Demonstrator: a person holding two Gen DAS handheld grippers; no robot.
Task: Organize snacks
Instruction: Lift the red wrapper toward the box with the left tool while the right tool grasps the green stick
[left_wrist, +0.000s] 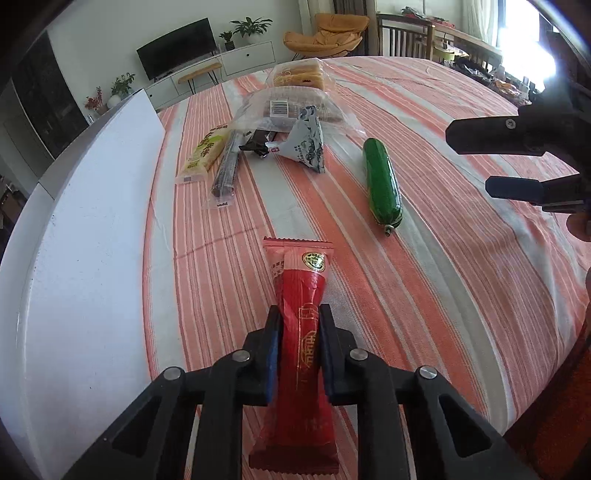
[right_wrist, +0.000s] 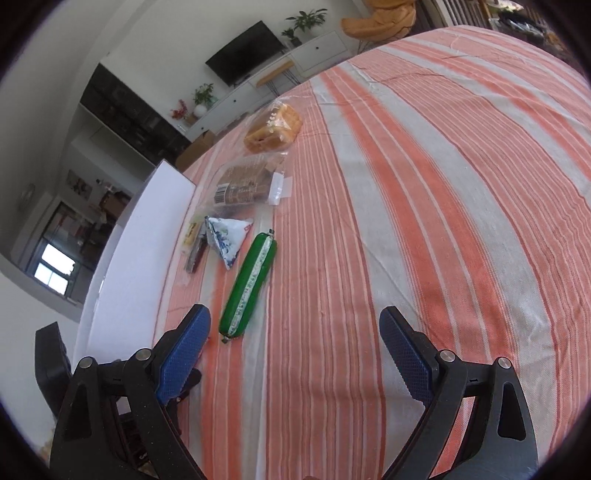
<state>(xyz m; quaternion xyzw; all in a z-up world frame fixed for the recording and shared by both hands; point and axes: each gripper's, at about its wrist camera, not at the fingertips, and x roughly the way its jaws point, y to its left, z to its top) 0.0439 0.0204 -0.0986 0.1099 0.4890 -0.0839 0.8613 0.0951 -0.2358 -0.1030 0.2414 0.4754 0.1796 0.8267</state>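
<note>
My left gripper (left_wrist: 298, 321) is shut on a red snack packet (left_wrist: 301, 317) and holds it above the striped tablecloth (left_wrist: 461, 221), its far end pointing forward. A green sausage (left_wrist: 382, 184) lies on the cloth ahead and to the right; it also shows in the right wrist view (right_wrist: 249, 282). My right gripper (right_wrist: 295, 325) is open and empty above the cloth, the sausage just beyond its left finger (right_wrist: 183, 349). It shows at the right edge of the left wrist view (left_wrist: 491, 166). A white tray (left_wrist: 92, 240) lies at the left.
Further back lie a yellow packet (left_wrist: 205, 153), a dark stick packet (left_wrist: 225, 166), a small black wrapper (left_wrist: 256, 144), a white-and-blue triangular pack (left_wrist: 306, 142), a clear bag of brown biscuits (left_wrist: 291, 107) and a bag of bread (left_wrist: 299, 75). The white tray also shows in the right wrist view (right_wrist: 136, 258).
</note>
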